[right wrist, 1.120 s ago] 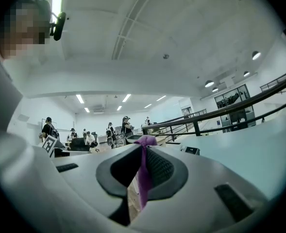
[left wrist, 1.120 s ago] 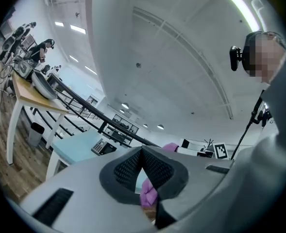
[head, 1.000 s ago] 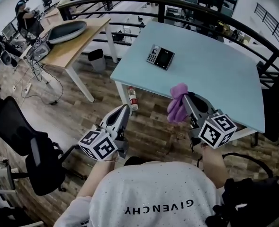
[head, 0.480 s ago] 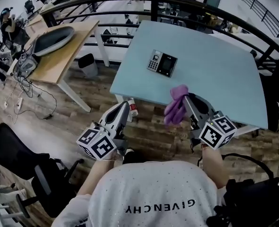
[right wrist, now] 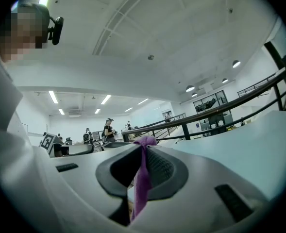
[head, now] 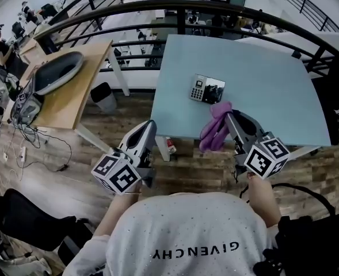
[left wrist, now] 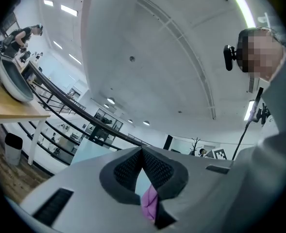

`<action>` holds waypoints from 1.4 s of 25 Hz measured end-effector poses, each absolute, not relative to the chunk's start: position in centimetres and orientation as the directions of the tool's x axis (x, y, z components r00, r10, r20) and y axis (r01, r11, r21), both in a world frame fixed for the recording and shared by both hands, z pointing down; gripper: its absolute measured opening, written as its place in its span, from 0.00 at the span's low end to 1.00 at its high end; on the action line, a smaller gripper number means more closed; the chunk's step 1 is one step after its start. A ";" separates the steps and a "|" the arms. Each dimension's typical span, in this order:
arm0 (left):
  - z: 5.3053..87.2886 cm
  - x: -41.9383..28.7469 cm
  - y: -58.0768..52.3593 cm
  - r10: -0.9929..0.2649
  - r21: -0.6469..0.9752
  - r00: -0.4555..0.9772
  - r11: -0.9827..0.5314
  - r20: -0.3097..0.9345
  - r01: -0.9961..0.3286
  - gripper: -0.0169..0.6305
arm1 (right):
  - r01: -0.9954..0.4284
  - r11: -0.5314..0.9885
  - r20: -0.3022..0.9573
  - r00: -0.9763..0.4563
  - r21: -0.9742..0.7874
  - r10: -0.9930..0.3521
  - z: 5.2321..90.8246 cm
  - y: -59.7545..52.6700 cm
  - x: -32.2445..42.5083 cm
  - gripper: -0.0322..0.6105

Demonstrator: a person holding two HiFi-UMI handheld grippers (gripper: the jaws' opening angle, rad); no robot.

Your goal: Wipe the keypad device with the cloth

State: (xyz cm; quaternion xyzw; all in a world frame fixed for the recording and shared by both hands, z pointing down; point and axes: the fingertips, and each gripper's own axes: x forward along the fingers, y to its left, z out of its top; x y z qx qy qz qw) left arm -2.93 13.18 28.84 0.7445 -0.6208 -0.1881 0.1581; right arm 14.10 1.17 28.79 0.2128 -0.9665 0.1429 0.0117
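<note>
The keypad device point(head: 207, 89), black and grey, lies on the light blue table point(head: 273, 85) near its front edge. My right gripper point(head: 229, 115) is shut on a purple cloth point(head: 214, 126) that hangs down just in front of and below the device, over the table's near edge. In the right gripper view the cloth point(right wrist: 143, 174) is pinched as a thin strip between the dark pads of my right gripper point(right wrist: 143, 148). My left gripper point(head: 150, 126) is held over the floor left of the table corner, jaws together and holding nothing. In the left gripper view its jaws point(left wrist: 142, 152) meet at the tip.
A wooden desk point(head: 77, 91) with a grey oval dish point(head: 57, 72) stands to the left. A black curved railing point(head: 175, 6) runs behind the table. A bin point(head: 105, 97) and a bottle point(head: 171, 145) are on the wood floor. A black chair point(head: 28, 226) is at the lower left.
The table and keypad device have come closer and moved right in the head view. The cloth in my right gripper now hangs right in front of the device. Both grippers stay shut.
</note>
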 end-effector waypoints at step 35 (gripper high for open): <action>38.0 -8.6 -8.6 -0.906 0.472 0.409 -0.315 0.109 -0.823 0.03 | -0.469 0.796 0.254 -0.882 -0.384 -0.397 39.0 -16.8 1.2 0.09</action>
